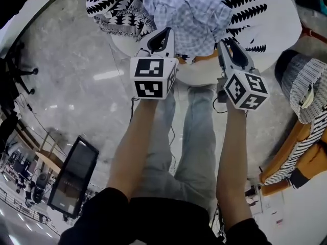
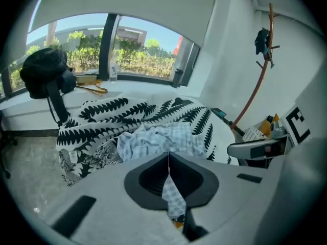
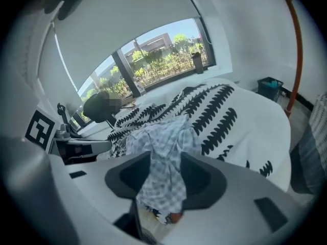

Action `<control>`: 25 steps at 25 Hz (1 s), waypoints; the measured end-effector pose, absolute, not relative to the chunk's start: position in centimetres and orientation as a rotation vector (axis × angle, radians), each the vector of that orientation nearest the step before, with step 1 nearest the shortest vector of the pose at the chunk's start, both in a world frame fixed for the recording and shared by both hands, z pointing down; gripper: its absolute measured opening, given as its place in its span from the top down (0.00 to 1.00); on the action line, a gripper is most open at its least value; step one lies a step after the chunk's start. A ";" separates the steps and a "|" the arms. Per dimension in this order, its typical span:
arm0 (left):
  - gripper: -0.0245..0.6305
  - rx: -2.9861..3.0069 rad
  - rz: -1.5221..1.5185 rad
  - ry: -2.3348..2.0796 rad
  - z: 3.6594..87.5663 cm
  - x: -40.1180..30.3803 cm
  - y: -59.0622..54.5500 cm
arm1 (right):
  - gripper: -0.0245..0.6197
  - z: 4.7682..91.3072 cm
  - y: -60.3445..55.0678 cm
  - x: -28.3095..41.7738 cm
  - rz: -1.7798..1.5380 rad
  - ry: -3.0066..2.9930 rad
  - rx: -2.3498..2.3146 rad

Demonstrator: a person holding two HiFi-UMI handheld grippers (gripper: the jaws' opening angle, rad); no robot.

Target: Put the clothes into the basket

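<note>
I am holding my left tongs (image 1: 162,34) (image 2: 168,154) pinched fully together on a thin fold of the pale blue checked shirt (image 1: 186,14) (image 2: 153,139) (image 3: 163,137); a narrow tail of its soft woven cotton is hanging down through the closed tips. My right tongs (image 1: 228,44) (image 3: 164,160) are standing partly apart, and a wider, loose bunch of the same shirt is draping through the gap without being squeezed. The shirt is lying crumpled and heavily creased on top of a white cloth printed with black fern leaves (image 1: 117,6) (image 2: 102,121) (image 3: 214,111), which is spreading over the round white counter (image 1: 204,78). The shirt's long run is pointing away from me, from both tongs toward the middle of the counter, its near end gathered into two strips at the tips. The striped fabric basket (image 1: 306,96), slung on a wooden frame, is standing on the floor well apart to my right. The floor (image 1: 76,60) is glossy, grey and marbled
</note>
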State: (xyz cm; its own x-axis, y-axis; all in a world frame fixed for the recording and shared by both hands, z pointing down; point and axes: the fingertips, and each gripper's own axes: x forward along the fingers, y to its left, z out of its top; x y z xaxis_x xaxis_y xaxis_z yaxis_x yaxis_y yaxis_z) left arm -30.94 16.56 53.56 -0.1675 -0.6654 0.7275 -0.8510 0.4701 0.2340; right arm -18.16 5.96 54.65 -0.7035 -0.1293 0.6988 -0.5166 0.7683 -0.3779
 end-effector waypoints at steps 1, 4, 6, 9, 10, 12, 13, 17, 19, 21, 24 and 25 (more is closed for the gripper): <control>0.95 1.283 0.298 -1.890 54.2 -31.1 16.5 | 0.64 55.4 6.2 -18.4 0.763 -2.268 0.485; 0.84 1.329 0.349 -1.817 56.7 -31.6 16.2 | 0.60 57.9 6.5 -19.1 0.777 -2.229 0.510; 0.63 1.350 0.415 -1.751 58.9 -31.8 16.1 | 0.57 59.8 6.3 -19.3 0.762 -2.202 0.535; 0.59 1.380 0.520 -1.688 62.2 -32.6 15.6 | 0.54 62.7 5.8 -19.6 0.773 -2.156 0.594; 0.58 1.384 0.534 -1.675 63.2 -32.9 15.3 | 0.52 63.4 5.5 -19.8 0.782 -2.146 0.616; 0.58 1.389 0.532 -1.659 64.6 -33.6 14.3 | 0.52 64.8 5.1 -20.5 0.784 -2.131 0.647; 0.58 1.391 0.530 -1.656 65.1 -33.8 13.9 | 0.52 65.5 5.1 -20.7 0.783 -2.121 0.653; 0.58 1.399 0.545 -1.672 66.4 -33.8 13.6 | 0.51 67.6 5.4 -21.2 0.797 -2.090 0.650; 0.58 1.398 0.538 -1.694 66.7 -34.1 13.5 | 0.51 68.2 5.3 -21.6 0.807 -2.083 0.652; 0.58 1.386 0.531 -1.718 67.0 -34.3 13.5 | 0.51 68.6 5.4 -21.9 0.823 -2.079 0.650; 0.59 1.369 0.517 -1.714 67.4 -34.0 13.5 | 0.53 68.9 5.8 -22.0 0.866 -2.072 0.635; 0.59 1.369 0.508 -1.700 67.5 -33.9 13.5 | 0.58 68.8 6.0 -22.2 0.877 -2.074 0.622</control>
